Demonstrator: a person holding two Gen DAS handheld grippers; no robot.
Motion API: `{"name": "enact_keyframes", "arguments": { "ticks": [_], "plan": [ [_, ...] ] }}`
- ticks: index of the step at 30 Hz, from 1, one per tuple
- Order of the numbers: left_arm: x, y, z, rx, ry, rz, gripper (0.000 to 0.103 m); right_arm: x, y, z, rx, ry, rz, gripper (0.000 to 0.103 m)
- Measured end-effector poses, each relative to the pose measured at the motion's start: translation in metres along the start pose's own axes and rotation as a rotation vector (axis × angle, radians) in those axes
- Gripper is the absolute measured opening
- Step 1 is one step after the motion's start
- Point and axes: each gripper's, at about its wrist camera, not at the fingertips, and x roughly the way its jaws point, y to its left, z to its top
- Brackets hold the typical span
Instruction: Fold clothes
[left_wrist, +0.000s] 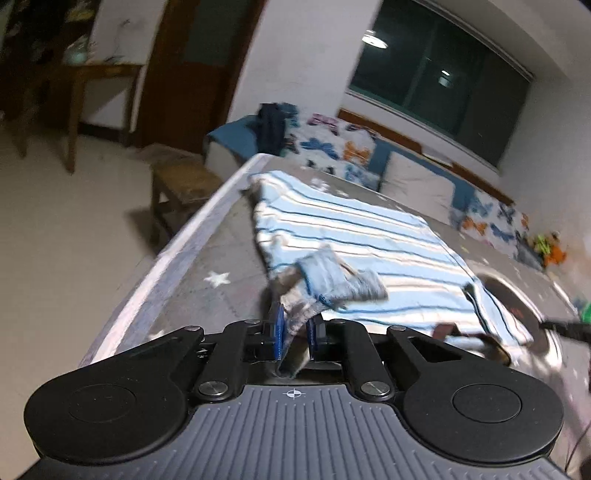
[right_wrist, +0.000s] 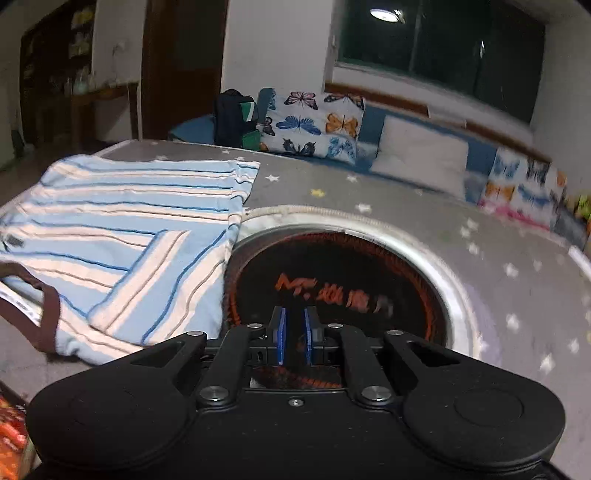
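A light blue shirt with white and dark blue stripes (left_wrist: 354, 236) lies spread on the grey star-print table cover (left_wrist: 207, 266). My left gripper (left_wrist: 295, 328) is shut on a bunched piece of the shirt, a sleeve or corner, lifted off the table. In the right wrist view the same shirt (right_wrist: 125, 229) lies flat at left, one sleeve folded in, its brown collar (right_wrist: 44, 310) at the near left. My right gripper (right_wrist: 294, 332) has its jaws close together with nothing between them, above a round black insert with orange lettering (right_wrist: 332, 288).
The round insert has a metal rim (right_wrist: 436, 258) set in the table; the shirt's edge touches it. Butterfly-print pillows (right_wrist: 314, 125) and a dark bag (right_wrist: 236, 118) sit beyond the table. A wooden stool (left_wrist: 181, 184) stands off the table's left edge.
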Motion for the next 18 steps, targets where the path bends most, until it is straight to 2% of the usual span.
{"name": "enact_keyframes", "arguments": {
  "ticks": [7,10,14,18],
  "plan": [
    [-0.007,0.025,-0.003,-0.130,-0.004,0.042,0.004,0.002,0.050,0.003,-0.162,0.010,0.184,0.021],
    [-0.008,0.036,-0.007,-0.176,0.009,0.053,0.004,0.012,0.076,0.006,-0.216,0.034,0.268,0.028],
    [-0.008,0.046,-0.010,-0.215,0.022,0.053,0.004,0.027,0.104,0.007,-0.295,0.071,0.275,0.029],
    [-0.009,0.048,-0.011,-0.225,0.025,0.048,0.004,0.033,0.111,0.010,-0.295,0.079,0.277,0.029]
  ]
}}
